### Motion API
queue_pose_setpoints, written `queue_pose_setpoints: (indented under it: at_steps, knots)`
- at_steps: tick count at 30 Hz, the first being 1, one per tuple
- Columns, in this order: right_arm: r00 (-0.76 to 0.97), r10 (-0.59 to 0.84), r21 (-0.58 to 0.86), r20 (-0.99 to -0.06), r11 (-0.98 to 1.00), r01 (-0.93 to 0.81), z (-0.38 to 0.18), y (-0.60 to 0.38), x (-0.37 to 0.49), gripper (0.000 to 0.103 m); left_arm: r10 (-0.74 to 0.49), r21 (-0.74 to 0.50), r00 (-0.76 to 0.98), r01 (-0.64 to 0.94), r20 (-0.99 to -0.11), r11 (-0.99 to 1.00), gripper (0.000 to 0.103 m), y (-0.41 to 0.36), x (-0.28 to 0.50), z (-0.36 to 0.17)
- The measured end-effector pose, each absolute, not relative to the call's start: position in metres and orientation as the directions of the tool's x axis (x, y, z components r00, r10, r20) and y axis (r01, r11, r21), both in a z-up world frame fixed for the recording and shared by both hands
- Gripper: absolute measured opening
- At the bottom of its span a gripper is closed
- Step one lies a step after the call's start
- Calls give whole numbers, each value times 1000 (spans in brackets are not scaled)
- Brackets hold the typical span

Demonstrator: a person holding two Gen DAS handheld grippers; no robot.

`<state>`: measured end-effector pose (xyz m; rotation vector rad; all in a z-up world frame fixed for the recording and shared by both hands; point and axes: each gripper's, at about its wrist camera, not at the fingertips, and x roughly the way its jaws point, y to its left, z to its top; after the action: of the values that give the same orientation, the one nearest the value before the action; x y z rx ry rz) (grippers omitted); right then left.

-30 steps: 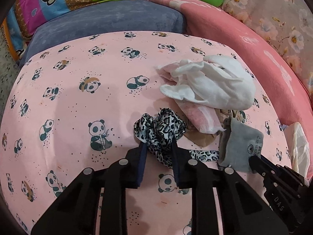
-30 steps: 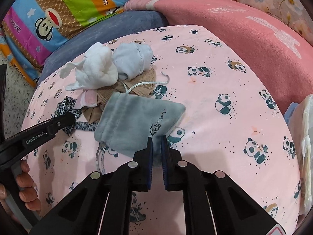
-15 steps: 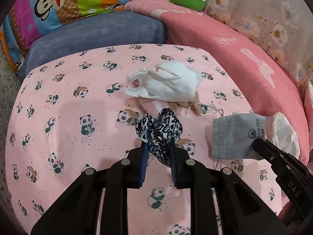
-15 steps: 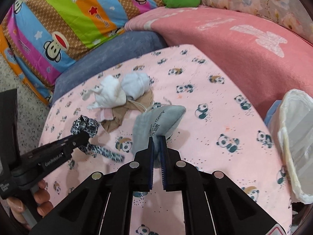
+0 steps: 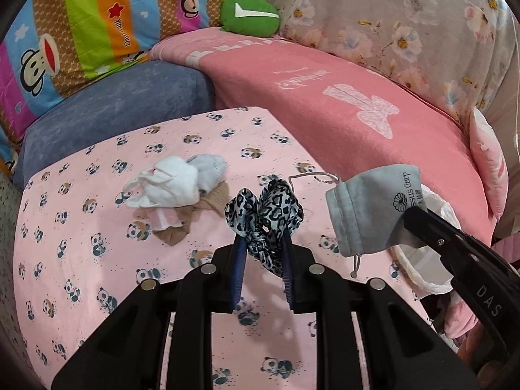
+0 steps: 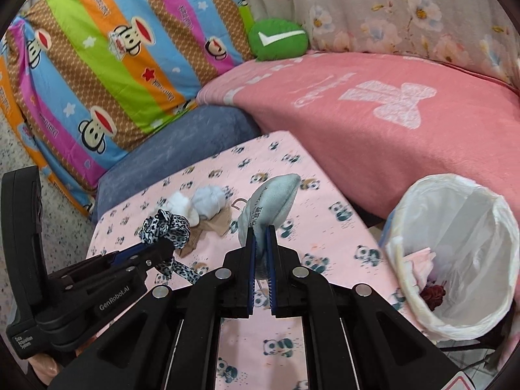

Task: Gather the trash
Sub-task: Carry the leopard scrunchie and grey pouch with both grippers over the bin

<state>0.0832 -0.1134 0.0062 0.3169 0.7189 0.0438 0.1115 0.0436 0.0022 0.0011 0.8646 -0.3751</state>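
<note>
My left gripper (image 5: 261, 243) is shut on a leopard-print scrunchie (image 5: 265, 209) and holds it above the panda-print cushion (image 5: 97, 260). My right gripper (image 6: 261, 230) is shut on a grey drawstring pouch (image 6: 269, 198), lifted off the cushion; the pouch also shows in the left wrist view (image 5: 370, 214). A white-lined trash bin (image 6: 455, 253) stands at the right of the cushion with some trash inside. A pile of white and beige socks (image 5: 175, 188) lies on the cushion.
A pink blanket (image 6: 390, 113) covers the sofa behind. A blue cushion (image 5: 107, 104), a striped monkey-print pillow (image 6: 107, 48) and a green pillow (image 6: 276, 39) sit at the back. Speckled floor (image 6: 19, 149) lies at left.
Both grippers have risen and pulled back from the cushion with their items. The sock pile now lies farther away, and the trash bin has come fully into the right wrist view.
</note>
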Motion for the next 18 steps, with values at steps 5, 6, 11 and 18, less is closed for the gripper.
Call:
queue_pose_setpoints:
  at_steps: [5, 6, 11, 18]
  knots:
    - [782, 103, 315, -615, 941, 124, 19, -150, 67, 8, -356, -125, 589, 396, -725, 910, 20, 5, 103, 16]
    - [784, 96, 316, -613, 940, 131, 20, -155, 64, 8, -363, -120, 588, 411, -722, 904, 20, -2, 102, 18]
    - [800, 42, 329, -598, 923, 197, 25, -194, 49, 8, -397, -104, 579, 473, -712, 875, 20, -37, 97, 27]
    - [807, -26, 349, -589, 893, 283, 23, -247, 28, 8, -435, -88, 554, 543, -710, 835, 20, -81, 89, 33]
